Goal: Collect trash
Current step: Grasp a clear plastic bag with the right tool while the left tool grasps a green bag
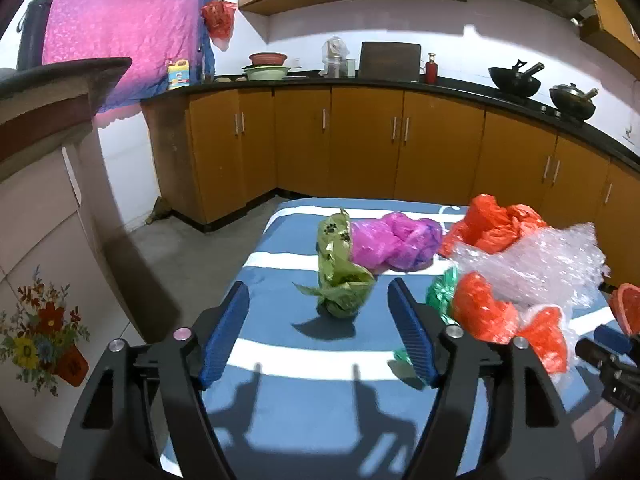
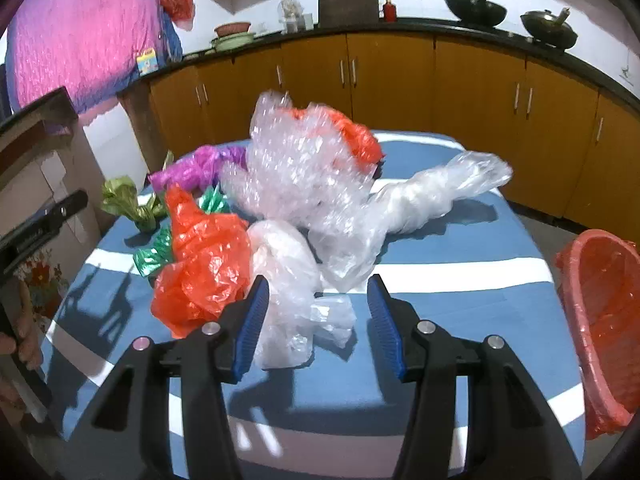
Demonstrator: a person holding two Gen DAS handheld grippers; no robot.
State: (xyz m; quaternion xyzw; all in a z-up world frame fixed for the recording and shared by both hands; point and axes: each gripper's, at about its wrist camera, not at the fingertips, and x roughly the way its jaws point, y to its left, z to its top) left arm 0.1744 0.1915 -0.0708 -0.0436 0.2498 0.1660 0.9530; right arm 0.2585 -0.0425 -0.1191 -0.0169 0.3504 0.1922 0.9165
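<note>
Crumpled plastic trash lies on a blue, white-striped table (image 1: pixel 304 412). In the left wrist view my left gripper (image 1: pixel 320 300) is open, just short of a green bag with paw prints (image 1: pixel 340 276). Behind it lie a pink bag (image 1: pixel 394 244), orange bags (image 1: pixel 490 222) and bubble wrap (image 1: pixel 548 260). In the right wrist view my right gripper (image 2: pixel 318 300) is open, its fingers either side of a clear plastic bag (image 2: pixel 288 280). An orange bag (image 2: pixel 204 264), bubble wrap (image 2: pixel 296 160) and a long clear bag (image 2: pixel 432 196) lie around it.
A red basket lined with an orange bag (image 2: pixel 604 320) stands at the table's right edge. Brown kitchen cabinets (image 1: pixel 360 140) with a black counter run behind the table. A white cabinet with a flower print (image 1: pixel 44 280) stands to the left.
</note>
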